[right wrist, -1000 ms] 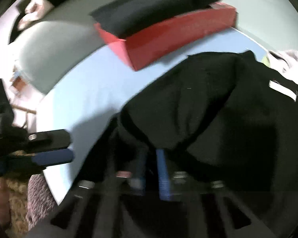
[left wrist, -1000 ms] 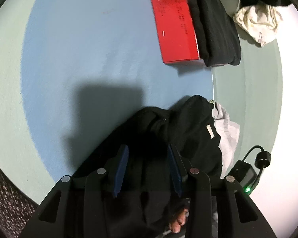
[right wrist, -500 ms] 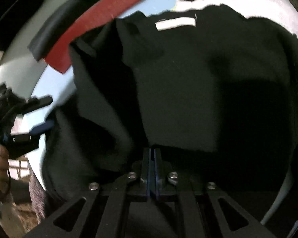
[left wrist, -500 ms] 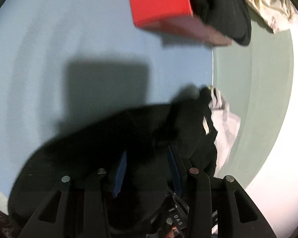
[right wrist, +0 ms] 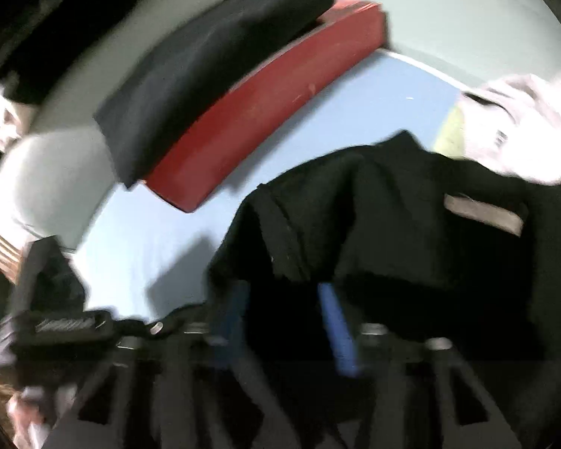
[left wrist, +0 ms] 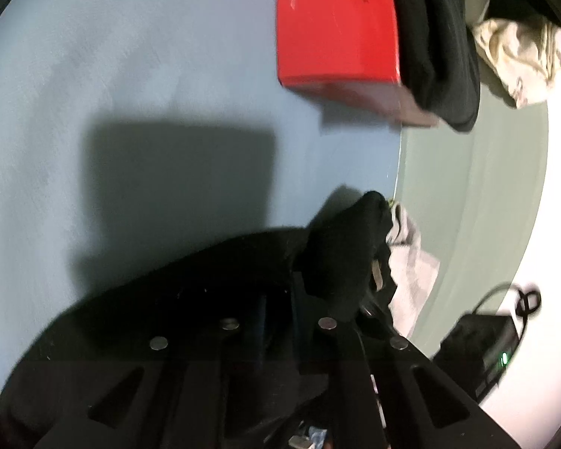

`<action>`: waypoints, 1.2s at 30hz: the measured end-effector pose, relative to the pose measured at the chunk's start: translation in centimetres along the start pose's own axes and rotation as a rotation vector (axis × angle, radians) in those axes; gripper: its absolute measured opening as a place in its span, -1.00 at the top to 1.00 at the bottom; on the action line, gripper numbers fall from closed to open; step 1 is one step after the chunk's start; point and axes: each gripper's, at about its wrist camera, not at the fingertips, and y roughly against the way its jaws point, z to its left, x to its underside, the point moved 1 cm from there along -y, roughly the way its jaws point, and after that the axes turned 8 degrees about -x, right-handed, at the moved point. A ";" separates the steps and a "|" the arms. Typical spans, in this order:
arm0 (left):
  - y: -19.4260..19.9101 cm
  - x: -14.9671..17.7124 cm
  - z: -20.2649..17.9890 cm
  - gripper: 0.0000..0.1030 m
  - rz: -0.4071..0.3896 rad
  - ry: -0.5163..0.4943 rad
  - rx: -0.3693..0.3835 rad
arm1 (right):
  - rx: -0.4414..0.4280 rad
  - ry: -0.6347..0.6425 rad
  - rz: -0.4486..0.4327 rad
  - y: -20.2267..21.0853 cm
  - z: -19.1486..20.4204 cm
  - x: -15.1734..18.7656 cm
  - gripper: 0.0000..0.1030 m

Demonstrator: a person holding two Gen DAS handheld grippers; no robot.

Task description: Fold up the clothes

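- The left gripper, at the lower centre of its own view, has just been closing; its jaws stand pressed close together, pinching a fold of the crumpled black fabric garment, though the dark cloth hides the pads.
- The right gripper has just been opening. Its blue fingers stand spread, with the garment's hem draped over their tips and not squeezed.
- The garment lies at the lower middle on the pale blue flat surface, touching a white cloth on its right.
- At the upper right sits a flat red rectangular box with a folded black garment against it.
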 end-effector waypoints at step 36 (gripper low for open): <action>7.3 -2.7 4.5 0.93 -0.110 -0.012 0.044 | 0.056 -0.048 -0.066 2.2 1.4 -2.6 0.81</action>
